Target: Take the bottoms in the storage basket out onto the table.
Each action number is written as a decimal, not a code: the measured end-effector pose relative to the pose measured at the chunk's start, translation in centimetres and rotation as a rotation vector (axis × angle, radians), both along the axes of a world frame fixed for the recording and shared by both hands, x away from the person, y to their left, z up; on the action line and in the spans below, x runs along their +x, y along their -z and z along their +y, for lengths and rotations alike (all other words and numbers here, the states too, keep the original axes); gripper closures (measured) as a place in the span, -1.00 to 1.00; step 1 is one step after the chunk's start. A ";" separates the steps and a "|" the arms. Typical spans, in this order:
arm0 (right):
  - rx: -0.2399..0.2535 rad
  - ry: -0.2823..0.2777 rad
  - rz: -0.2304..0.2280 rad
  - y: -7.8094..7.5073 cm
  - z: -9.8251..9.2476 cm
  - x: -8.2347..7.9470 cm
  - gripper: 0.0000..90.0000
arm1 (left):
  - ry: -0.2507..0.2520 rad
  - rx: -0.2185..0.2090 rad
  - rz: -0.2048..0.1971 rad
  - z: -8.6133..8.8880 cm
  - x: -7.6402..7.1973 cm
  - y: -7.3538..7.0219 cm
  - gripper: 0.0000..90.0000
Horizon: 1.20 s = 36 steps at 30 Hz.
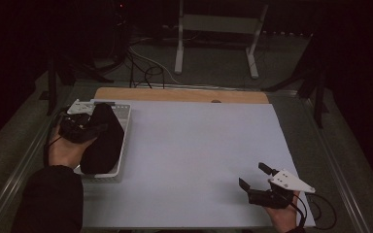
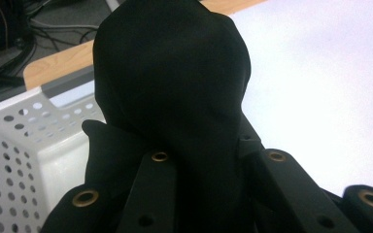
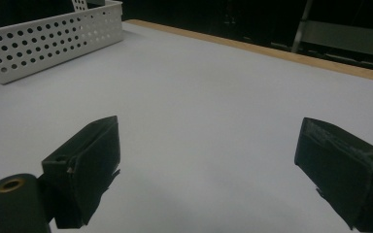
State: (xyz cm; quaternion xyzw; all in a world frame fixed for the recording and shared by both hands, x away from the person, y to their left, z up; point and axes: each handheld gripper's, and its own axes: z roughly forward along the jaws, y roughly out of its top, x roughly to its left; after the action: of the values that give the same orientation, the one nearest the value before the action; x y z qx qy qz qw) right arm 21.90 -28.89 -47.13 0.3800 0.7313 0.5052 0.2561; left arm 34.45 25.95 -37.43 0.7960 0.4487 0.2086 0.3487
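two tongs [image 3: 209,165] wide apart, right-side

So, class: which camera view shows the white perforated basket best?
The high view: the white basket shows whole at the table's left, black cloth in it, left gripper shut on the cloth. The right gripper view shows its side wall; the left gripper view one corner.

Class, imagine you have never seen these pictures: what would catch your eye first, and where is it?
First, the black cloth bulging out of the white perforated basket at the table's left edge, with the left gripper clamped on it. Next, the right gripper, jaws wide open above the bare white sheet near the front right corner.
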 end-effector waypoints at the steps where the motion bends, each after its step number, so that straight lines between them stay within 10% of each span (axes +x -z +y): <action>1: 0.000 0.000 0.000 0.0 0.0 0.0 -0.79 | 0.001 -0.003 -0.003 -0.1 0.0 -0.1 0.74; 36: -0.003 -0.003 0.001 0.0 0.0 0.0 -0.80 | 0.137 -0.100 -0.063 -6.1 0.5 -3.5 0.74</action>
State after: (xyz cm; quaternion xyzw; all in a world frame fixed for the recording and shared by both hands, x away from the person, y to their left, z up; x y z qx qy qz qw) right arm 21.95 -28.90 -47.16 0.3788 0.7326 0.5045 0.2555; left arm 34.94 19.89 -33.97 0.7995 0.3918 0.1863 0.4155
